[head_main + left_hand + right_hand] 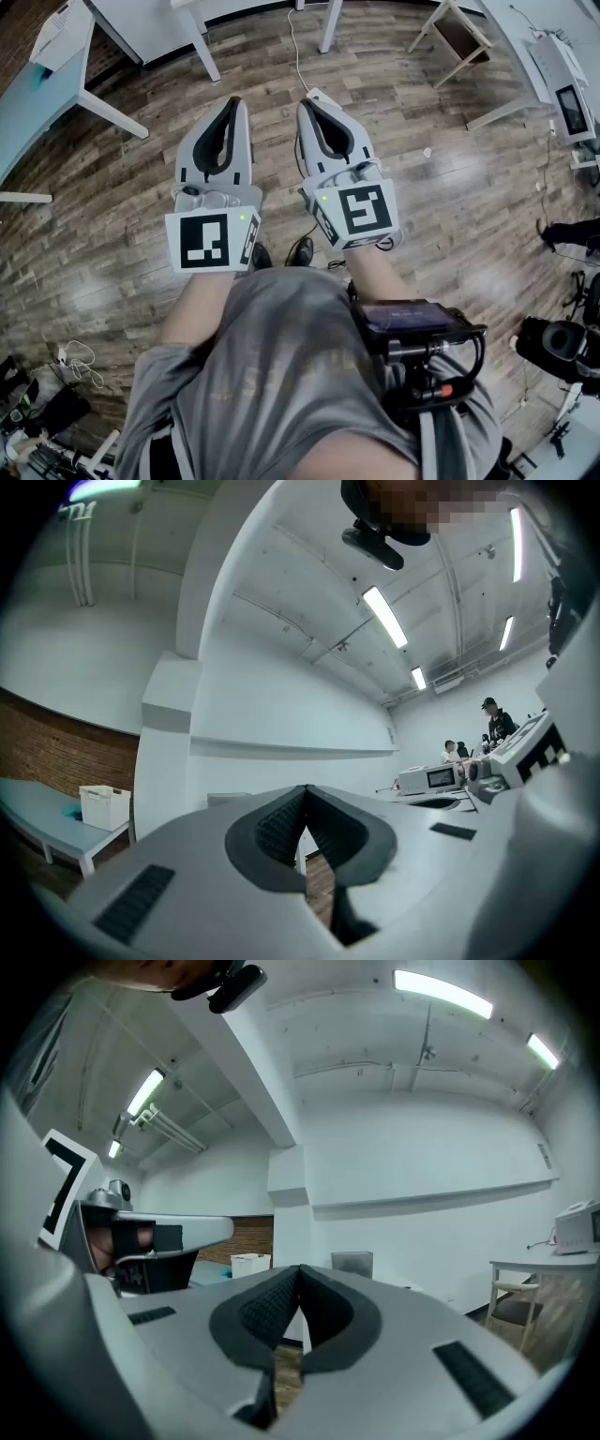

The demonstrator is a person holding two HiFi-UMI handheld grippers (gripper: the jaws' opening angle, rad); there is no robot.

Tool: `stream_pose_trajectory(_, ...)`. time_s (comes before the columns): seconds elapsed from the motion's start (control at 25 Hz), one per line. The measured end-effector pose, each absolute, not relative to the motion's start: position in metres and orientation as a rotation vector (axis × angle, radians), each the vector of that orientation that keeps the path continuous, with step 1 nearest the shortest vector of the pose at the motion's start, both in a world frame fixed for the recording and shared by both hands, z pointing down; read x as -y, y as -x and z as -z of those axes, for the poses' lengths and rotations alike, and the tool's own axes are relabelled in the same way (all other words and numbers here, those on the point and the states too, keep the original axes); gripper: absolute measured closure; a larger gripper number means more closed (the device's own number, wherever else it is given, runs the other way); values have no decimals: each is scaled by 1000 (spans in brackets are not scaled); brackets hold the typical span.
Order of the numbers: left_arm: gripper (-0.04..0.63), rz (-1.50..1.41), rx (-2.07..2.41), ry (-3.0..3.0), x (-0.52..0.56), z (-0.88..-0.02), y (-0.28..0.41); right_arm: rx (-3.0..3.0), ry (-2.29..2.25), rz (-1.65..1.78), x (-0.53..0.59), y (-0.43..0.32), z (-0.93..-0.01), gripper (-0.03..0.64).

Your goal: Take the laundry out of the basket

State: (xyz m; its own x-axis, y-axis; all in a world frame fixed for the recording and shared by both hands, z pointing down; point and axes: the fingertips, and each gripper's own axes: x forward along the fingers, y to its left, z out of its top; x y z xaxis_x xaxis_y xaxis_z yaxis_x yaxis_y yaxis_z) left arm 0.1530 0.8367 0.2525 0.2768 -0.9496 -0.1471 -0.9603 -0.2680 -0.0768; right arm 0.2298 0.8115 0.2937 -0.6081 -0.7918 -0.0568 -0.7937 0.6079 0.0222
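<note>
No basket and no laundry show in any view. In the head view, both grippers are held side by side at waist height over a wooden floor, pointing away from me. My left gripper (232,103) has its jaws pressed together with nothing between them. My right gripper (311,101) is shut and empty as well. In the left gripper view the dark ribbed pads of the left gripper (306,791) meet at the tip, facing a white wall. The right gripper view shows the right gripper (300,1269) with its pads likewise closed, and the left gripper's body off to its left.
White table legs (202,42) and a wooden stool (459,33) stand ahead. A light blue table (37,94) with a white box (103,806) is on the left. Equipment (567,103) lines the right side. A cable (298,47) runs across the floor. People (495,726) stand far off.
</note>
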Motion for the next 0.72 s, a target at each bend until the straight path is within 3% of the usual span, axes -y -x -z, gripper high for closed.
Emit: stream_pose_trajectory(0.72, 588, -55, -1858, 2407, -794, -278, -173, -2785, 1310, 56, -769, -255, -316, 609)
